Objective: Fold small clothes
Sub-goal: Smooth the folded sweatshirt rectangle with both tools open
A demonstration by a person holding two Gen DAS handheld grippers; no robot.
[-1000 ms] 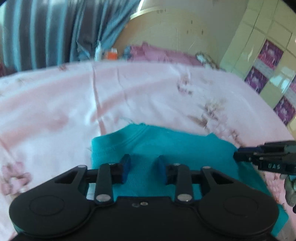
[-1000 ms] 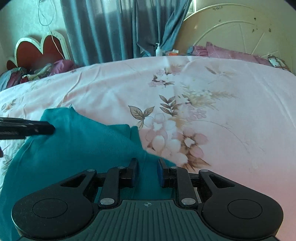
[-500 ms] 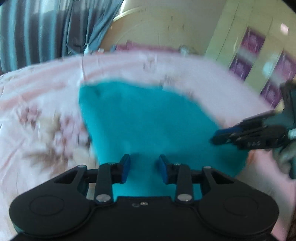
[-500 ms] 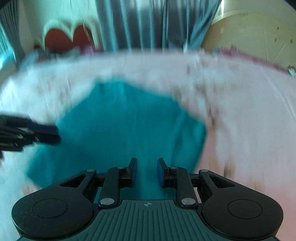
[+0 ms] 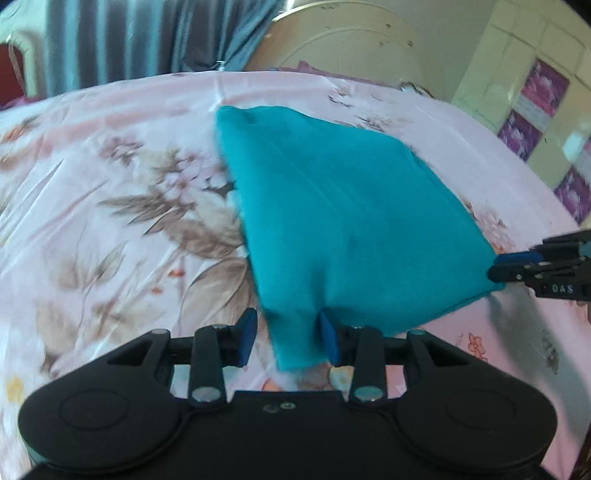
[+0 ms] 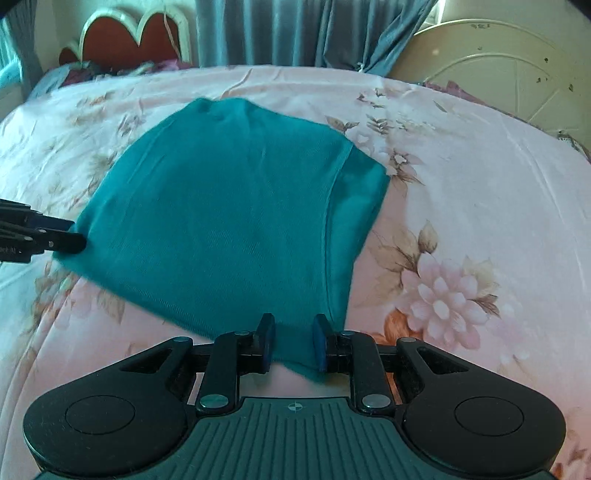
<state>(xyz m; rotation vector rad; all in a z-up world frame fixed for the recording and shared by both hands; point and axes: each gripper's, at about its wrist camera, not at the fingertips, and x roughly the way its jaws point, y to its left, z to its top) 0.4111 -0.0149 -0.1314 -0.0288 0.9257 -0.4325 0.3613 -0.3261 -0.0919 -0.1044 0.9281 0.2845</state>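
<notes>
1. The teal garment (image 6: 229, 206) is a soft, fine-ribbed knit, spread roughly flat near the middle of the bed (image 6: 480, 155); its near edge is lifted off the sheet between the two grippers.
2. The right wrist view alone shows a stitched seam running down the garment's right side and a folded-over flap beside it.
3. The left wrist view shows the same cloth (image 5: 332, 206) as a smooth, blurred wedge narrowing toward the camera.
4. The left gripper (image 5: 288, 338) has a hanging corner of the knit between its blue pads; its jaws are opening, and the left pad stands clear of the cloth.
5. The right gripper (image 6: 293, 341) has its jaws narrow, pinching the garment's near right corner.
6. Each view catches the other gripper side-on at the cloth's edge.
7. The sheet is glossy pink with brown and cream flowers, creased.
8. Only the left view shows a cream wardrobe (image 5: 535, 92) with purple panels; only the right shows a red heart-shaped headboard (image 6: 129, 40). Both show grey-blue curtains (image 6: 295, 29).
</notes>
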